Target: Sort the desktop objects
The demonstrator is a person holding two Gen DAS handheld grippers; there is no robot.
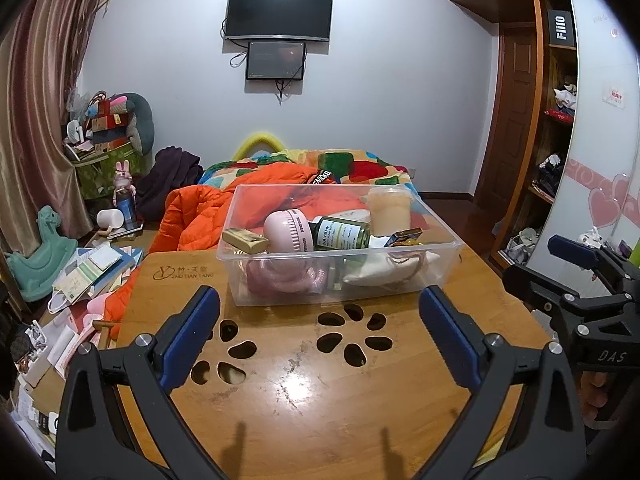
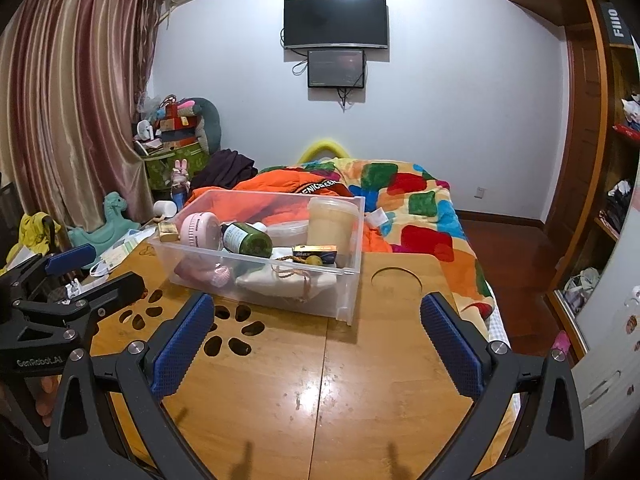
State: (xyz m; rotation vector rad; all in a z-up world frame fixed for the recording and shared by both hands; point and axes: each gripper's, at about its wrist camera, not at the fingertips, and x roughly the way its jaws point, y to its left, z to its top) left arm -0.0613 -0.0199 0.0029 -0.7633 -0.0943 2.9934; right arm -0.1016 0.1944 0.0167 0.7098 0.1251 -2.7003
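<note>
A clear plastic bin (image 1: 436, 276) (image 2: 348, 300) stands at the far side of a small wooden table (image 1: 304, 392) (image 2: 328, 384). Inside lie a pink round gadget (image 1: 286, 228) (image 2: 198, 228), a green bottle (image 1: 344, 234) (image 2: 248, 240), a gold bar (image 1: 245, 239) (image 2: 167, 231), a beige lidded tub (image 1: 390, 208) (image 2: 332, 220), a small dark box (image 1: 404, 237) (image 2: 316, 254) and a white pouch (image 1: 384, 272) (image 2: 280, 280). My left gripper (image 1: 320, 300) is open, short of the bin, nothing between its fingers. My right gripper (image 2: 318, 308) is open too, over bare wood.
The tabletop has petal-shaped cut-outs (image 1: 352, 336) (image 2: 228, 332) and a round recess (image 2: 396, 280). Beyond it lies a bed with an orange jacket (image 1: 192, 220) and a patchwork blanket (image 2: 416, 200). Papers and toys clutter the left floor (image 1: 92, 268). A wardrobe (image 2: 608, 160) stands at the right.
</note>
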